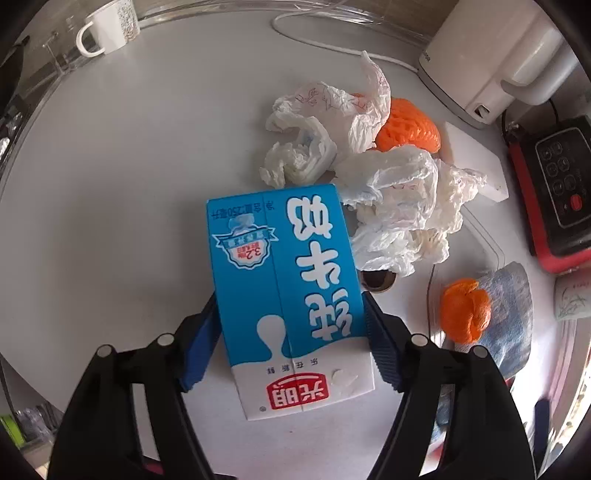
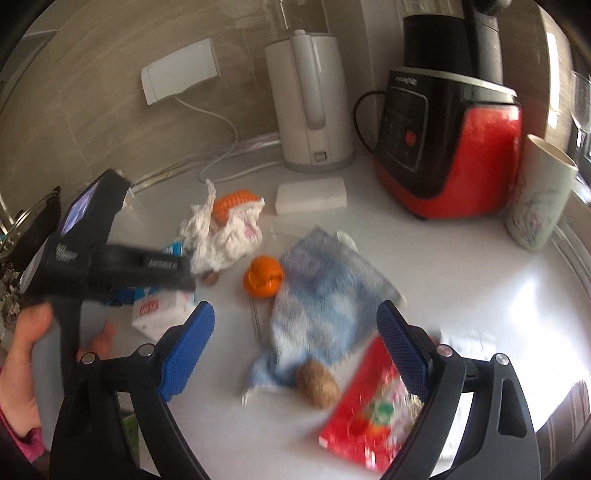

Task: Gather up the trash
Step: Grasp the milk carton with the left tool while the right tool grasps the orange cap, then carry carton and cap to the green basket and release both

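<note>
My left gripper (image 1: 290, 325) is shut on a blue and white milk carton (image 1: 284, 280), its blue pads pressing both sides; the carton also shows in the right wrist view (image 2: 159, 314). Behind it lie crumpled white tissues and plastic (image 1: 388, 199), orange foam netting (image 1: 410, 129) and a piece of orange peel (image 1: 465, 314). My right gripper (image 2: 295, 347) is open and empty above a blue cloth (image 2: 325, 299), a walnut (image 2: 317, 384) and a red snack wrapper (image 2: 369, 417). The peel (image 2: 263, 277) and tissues (image 2: 225, 236) lie further back.
A white kettle (image 2: 306, 99) and a red and black blender (image 2: 443, 136) stand at the back of the white counter (image 1: 122, 206). A white sponge block (image 2: 312, 199) lies before the kettle. A patterned cup (image 2: 535, 199) stands right, a white mug (image 1: 107, 31) far left.
</note>
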Motion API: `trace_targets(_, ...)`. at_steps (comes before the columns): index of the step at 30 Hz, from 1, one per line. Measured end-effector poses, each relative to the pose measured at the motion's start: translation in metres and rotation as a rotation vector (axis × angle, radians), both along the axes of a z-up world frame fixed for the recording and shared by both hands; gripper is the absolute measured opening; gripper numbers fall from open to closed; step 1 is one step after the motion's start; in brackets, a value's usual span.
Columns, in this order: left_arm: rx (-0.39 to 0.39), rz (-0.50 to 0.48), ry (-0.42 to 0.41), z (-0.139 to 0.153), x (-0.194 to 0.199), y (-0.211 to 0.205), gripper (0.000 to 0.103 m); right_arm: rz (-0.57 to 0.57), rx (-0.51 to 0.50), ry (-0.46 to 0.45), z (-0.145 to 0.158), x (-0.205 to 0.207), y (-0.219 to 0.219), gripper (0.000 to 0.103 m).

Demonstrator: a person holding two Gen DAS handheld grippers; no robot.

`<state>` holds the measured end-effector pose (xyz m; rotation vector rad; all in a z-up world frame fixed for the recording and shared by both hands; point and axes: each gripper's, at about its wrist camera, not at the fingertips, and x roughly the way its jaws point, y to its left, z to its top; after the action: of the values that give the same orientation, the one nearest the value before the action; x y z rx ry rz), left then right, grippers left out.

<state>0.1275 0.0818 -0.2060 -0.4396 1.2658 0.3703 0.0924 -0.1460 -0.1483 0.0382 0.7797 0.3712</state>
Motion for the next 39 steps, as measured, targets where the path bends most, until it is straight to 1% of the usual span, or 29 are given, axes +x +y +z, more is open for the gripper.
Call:
trace_targets(2, 0.006, -0.01, 0.001, 0.001, 0.0, 0.003, 0.067, 0.03, -0.002, -0.01, -0.001, 0.01, 0.008, 0.085)
trace_targets(4, 0.02, -0.025, -0.004, 0.004, -0.005, 0.005, 0.067, 0.064, -0.009, -0.013, -0.002, 0.02, 0.017, 0.077)
trace_targets(5, 0.036, -0.041, -0.01, 0.007, -0.009, 0.006, 0.067, 0.078, -0.011, -0.016, -0.003, 0.023, 0.021, 0.076)
trace_targets(7, 0.057, -0.062, -0.02, 0.012, -0.012, 0.006, 0.066, 0.104, -0.031, -0.011, -0.006, 0.035, 0.033, 0.07)
trace_targets(10, 0.08, -0.087, -0.052, 0.022, -0.024, 0.01, 0.066, 0.14, -0.046, 0.026, -0.016, 0.054, 0.047, 0.063)
trace_targets(12, 0.09, -0.106, -0.079, 0.031, -0.035, 0.01, 0.066, 0.138, -0.067, 0.066, -0.027, 0.068, 0.054, 0.057)
trace_targets(14, 0.096, -0.121, -0.098, 0.039, -0.041, 0.011, 0.066, 0.134, -0.079, 0.098, -0.034, 0.075, 0.058, 0.048)
trace_targets(16, 0.098, -0.138, -0.12, 0.048, -0.053, 0.01, 0.066, 0.133, -0.078, 0.135, -0.042, 0.081, 0.06, 0.026)
trace_targets(17, 0.1, -0.146, -0.13, 0.052, -0.058, 0.011, 0.066, 0.134, -0.064, 0.142, -0.042, 0.082, 0.06, 0.025)
trace_targets(18, 0.102, -0.149, -0.136, 0.055, -0.061, 0.01, 0.066, 0.128, -0.062, 0.138, -0.04, 0.081, 0.06, 0.017)
trace_targets(19, 0.102, -0.154, -0.145, 0.058, -0.065, 0.01, 0.066, 0.129, -0.069, 0.137, -0.039, 0.08, 0.061, 0.014)
trace_targets(21, 0.099, -0.161, -0.158, 0.06, -0.066, 0.013, 0.066, 0.124, -0.067, 0.134, -0.038, 0.078, 0.06, 0.011)
trace_targets(23, 0.099, -0.173, -0.176, 0.063, -0.07, 0.016, 0.066, 0.113, -0.051, 0.132, -0.035, 0.077, 0.057, 0.01)
trace_targets(26, 0.109, -0.199, -0.208, 0.073, -0.082, 0.019, 0.066, 0.103, -0.018, 0.116, -0.021, 0.069, 0.053, 0.009)
trace_targets(29, 0.07, -0.238, -0.232, 0.081, -0.091, 0.023, 0.066, 0.087, -0.019, 0.086, -0.001, 0.051, 0.052, 0.009)
trace_targets(30, 0.059, -0.262, -0.244, 0.085, -0.097, 0.024, 0.066, 0.081, -0.019, 0.073, 0.008, 0.04, 0.052, 0.009)
trace_targets(34, 0.056, -0.366, -0.28, 0.097, -0.126, 0.024, 0.066, 0.064, -0.014, 0.038, 0.033, -0.012, 0.053, 0.009)
trace_targets(35, 0.05, -0.393, -0.287, 0.1, -0.133, 0.024, 0.066, 0.059, -0.012, 0.036, 0.036, -0.021, 0.052, 0.009)
trace_targets(39, 0.016, -0.545, -0.305, 0.105, -0.17, 0.024, 0.066, 0.023, 0.001, 0.034, 0.048, -0.084, 0.059, 0.009)
